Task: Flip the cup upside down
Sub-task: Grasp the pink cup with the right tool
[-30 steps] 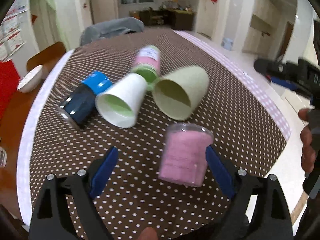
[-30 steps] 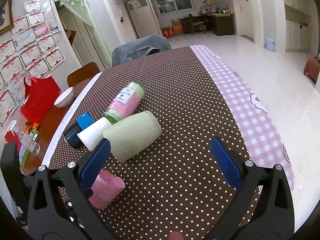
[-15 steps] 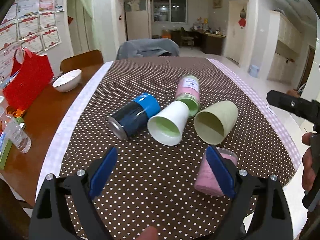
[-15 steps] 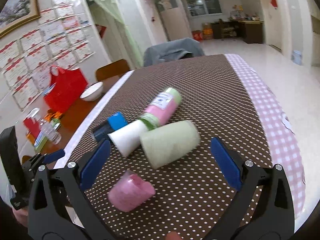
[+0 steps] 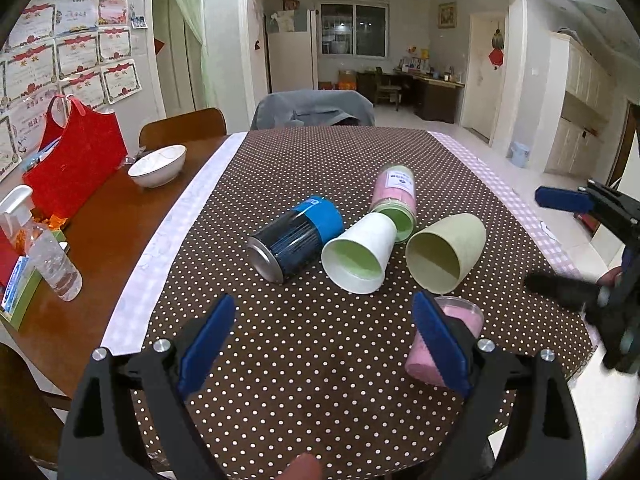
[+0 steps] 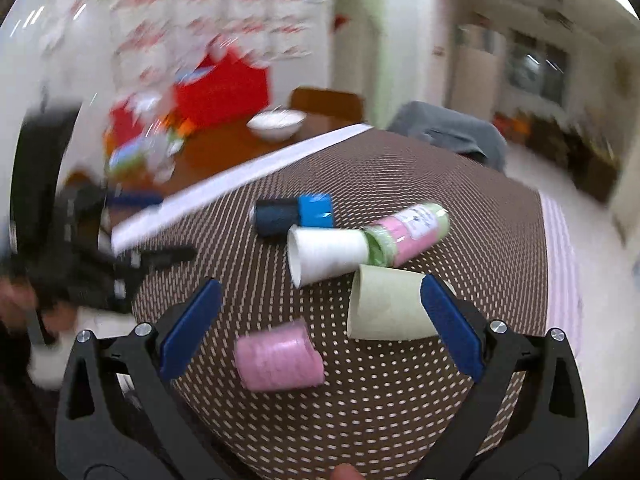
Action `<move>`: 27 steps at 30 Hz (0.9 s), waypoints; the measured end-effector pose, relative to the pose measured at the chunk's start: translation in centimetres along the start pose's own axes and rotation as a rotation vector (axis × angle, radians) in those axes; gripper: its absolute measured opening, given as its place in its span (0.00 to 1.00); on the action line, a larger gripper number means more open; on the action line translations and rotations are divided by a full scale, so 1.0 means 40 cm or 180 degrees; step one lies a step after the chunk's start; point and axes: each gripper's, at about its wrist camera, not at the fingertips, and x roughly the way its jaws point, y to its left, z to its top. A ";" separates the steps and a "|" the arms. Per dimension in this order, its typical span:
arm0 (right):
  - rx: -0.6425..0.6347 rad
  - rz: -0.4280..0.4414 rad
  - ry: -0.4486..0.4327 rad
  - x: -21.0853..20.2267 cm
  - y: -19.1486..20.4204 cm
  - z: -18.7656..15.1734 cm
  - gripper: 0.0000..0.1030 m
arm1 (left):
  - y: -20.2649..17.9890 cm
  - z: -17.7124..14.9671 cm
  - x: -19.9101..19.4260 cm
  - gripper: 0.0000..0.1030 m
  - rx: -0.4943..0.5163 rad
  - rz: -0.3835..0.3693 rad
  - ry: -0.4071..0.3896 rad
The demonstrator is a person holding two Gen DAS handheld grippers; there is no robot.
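Observation:
A pale green cup (image 5: 447, 256) (image 6: 390, 305) lies on its side on the brown dotted tablecloth (image 5: 320, 360), mouth toward the left wrist camera. A white paper cup (image 5: 360, 258) (image 6: 326, 249) lies beside it. A pink container (image 5: 444, 340) (image 6: 278, 356) lies on its side near the front edge. My left gripper (image 5: 324, 342) is open and empty above the cloth, its right finger in front of the pink container. My right gripper (image 6: 320, 330) is open and empty, over the pink container and green cup; it also shows in the left wrist view (image 5: 592, 248).
A dark can with a blue cap (image 5: 294, 238) (image 6: 294, 214) and a pink-and-green bottle (image 5: 394, 200) (image 6: 408, 232) lie on their sides behind the cups. A white bowl (image 5: 157, 165), a red bag (image 5: 76, 160) and a plastic bottle (image 5: 52, 264) are on the wooden table at left.
My left gripper has drawn back and up, so the pink container now lies at its right finger. My right gripper has swung round to the table's right side, its view blurred by motion.

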 end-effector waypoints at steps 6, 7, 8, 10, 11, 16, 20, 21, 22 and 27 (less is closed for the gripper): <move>-0.1054 0.0307 0.0331 0.050 0.054 -0.033 0.94 | 0.004 -0.013 0.008 0.86 -0.0004 0.0008 0.0077; -0.1277 0.0365 0.0412 0.061 0.065 -0.041 0.94 | 0.004 -0.014 0.010 0.86 -0.0008 0.0010 0.0095; -0.1421 0.0400 0.0468 0.070 0.072 -0.047 0.93 | 0.005 -0.017 0.013 0.86 -0.0011 0.0016 0.0117; -0.1805 0.0488 0.0661 0.092 0.088 -0.067 0.90 | 0.007 -0.021 0.020 0.86 -0.0023 0.0023 0.0155; -0.1945 0.0530 0.0738 0.102 0.093 -0.075 0.86 | 0.009 -0.024 0.024 0.86 -0.0035 0.0029 0.0184; -0.2558 0.0756 0.1016 0.139 0.103 -0.100 0.83 | 0.020 -0.033 0.047 0.86 -0.0092 0.0078 0.0297; -0.2954 0.0853 0.1095 0.161 0.107 -0.101 0.80 | 0.031 -0.039 0.066 0.86 -0.0148 0.0133 0.0402; -0.3083 0.0879 0.1100 0.166 0.110 -0.099 0.79 | 0.033 -0.040 0.069 0.86 -0.0156 0.0150 0.0419; -0.3207 0.0899 0.1106 0.172 0.114 -0.098 0.79 | 0.034 -0.041 0.073 0.86 -0.0167 0.0166 0.0437; -0.3824 0.1085 0.1177 0.190 0.151 -0.119 0.78 | 0.047 -0.046 0.093 0.86 -0.0242 0.0261 0.0528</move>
